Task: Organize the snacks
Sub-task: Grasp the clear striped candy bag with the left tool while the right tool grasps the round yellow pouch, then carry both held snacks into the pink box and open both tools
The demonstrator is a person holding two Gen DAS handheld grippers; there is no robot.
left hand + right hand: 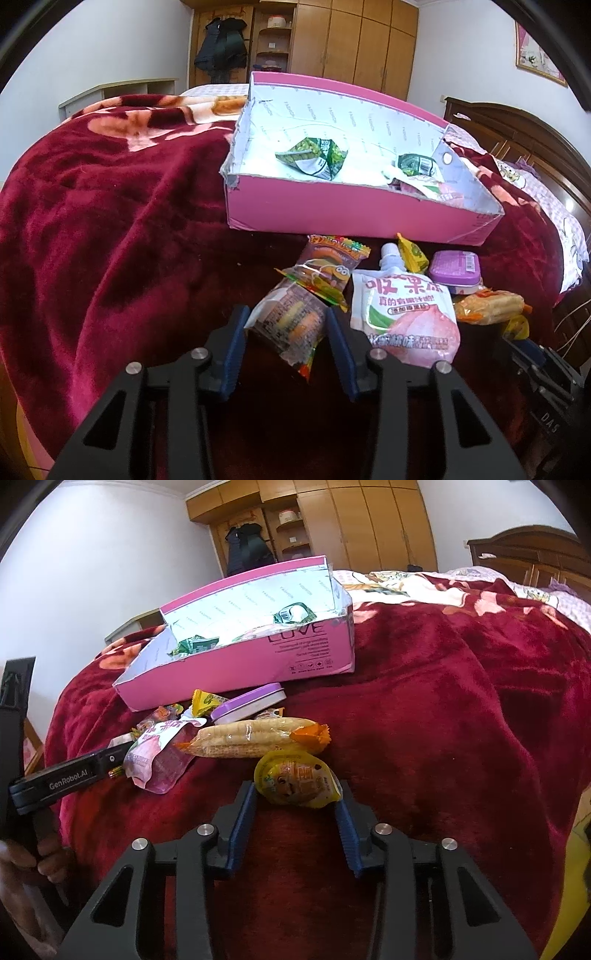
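Note:
On the red blanket, my left gripper (287,325) is shut on a clear packet of small snacks (284,317), its blue pads against both sides. My right gripper (297,801) is shut on a yellow jelly cup (295,781). Behind them lies the open pink box (332,210) (236,672), holding two green packets (314,158) (415,164) and a pink one. Loose in front of the box are a pink peach pouch (402,317) (159,760), a burger gummy packet (328,269), a purple tin (456,267) (247,703), a corn-coloured wafer packet (487,306) (251,738) and a yellow candy (412,253) (205,701).
The red blanket (110,221) covers a bed and falls away at the left and front. A dark wooden headboard (517,125) stands on the right, and wardrobes (362,40) line the far wall. A hand (22,864) shows at the lower left of the right wrist view.

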